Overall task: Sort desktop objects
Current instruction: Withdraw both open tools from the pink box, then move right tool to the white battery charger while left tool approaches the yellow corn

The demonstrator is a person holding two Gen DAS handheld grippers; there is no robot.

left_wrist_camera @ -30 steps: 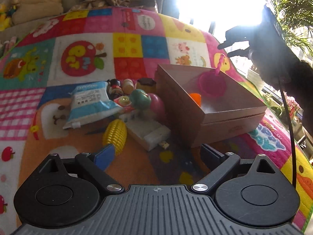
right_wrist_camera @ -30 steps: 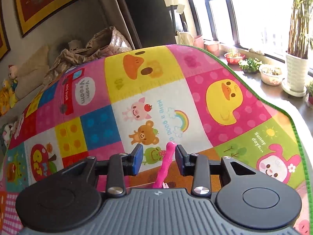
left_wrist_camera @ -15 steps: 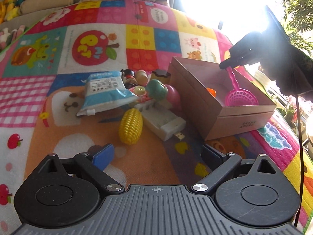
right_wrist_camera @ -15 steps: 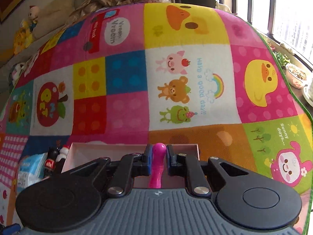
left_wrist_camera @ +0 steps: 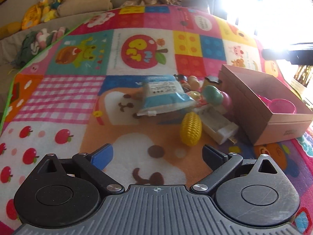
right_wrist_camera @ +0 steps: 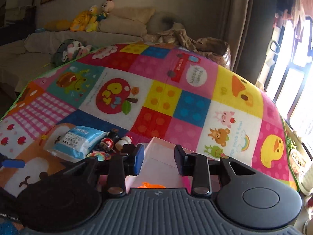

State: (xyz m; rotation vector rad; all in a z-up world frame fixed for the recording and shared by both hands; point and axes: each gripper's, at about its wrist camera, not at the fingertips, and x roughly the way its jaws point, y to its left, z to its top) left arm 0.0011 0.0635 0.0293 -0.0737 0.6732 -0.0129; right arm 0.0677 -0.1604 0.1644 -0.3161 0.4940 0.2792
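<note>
A brown cardboard box (left_wrist_camera: 252,105) sits on the colourful mat at the right; a pink strainer (left_wrist_camera: 281,105) lies inside it. Left of the box lies a pile: a blue-white pouch (left_wrist_camera: 164,96), a yellow toy corn (left_wrist_camera: 190,128), a white block (left_wrist_camera: 219,126), a green toy (left_wrist_camera: 213,96) and small figures. My left gripper (left_wrist_camera: 156,154) is open and empty, low over the mat in front of the corn. My right gripper (right_wrist_camera: 159,161) is open and empty above the box (right_wrist_camera: 162,156); an orange object (right_wrist_camera: 150,185) shows inside it. The pouch (right_wrist_camera: 78,141) lies at its left.
The patchwork mat (left_wrist_camera: 137,58) covers the whole surface and drops off at its green edge. A sofa with plush toys (right_wrist_camera: 92,19) stands behind. A bright window and potted plants (right_wrist_camera: 297,156) are at the right.
My right gripper has opened and let go of the pink strainer, which now lies in the box, and has turned left. My left gripper has moved left and nearer the mat.
</note>
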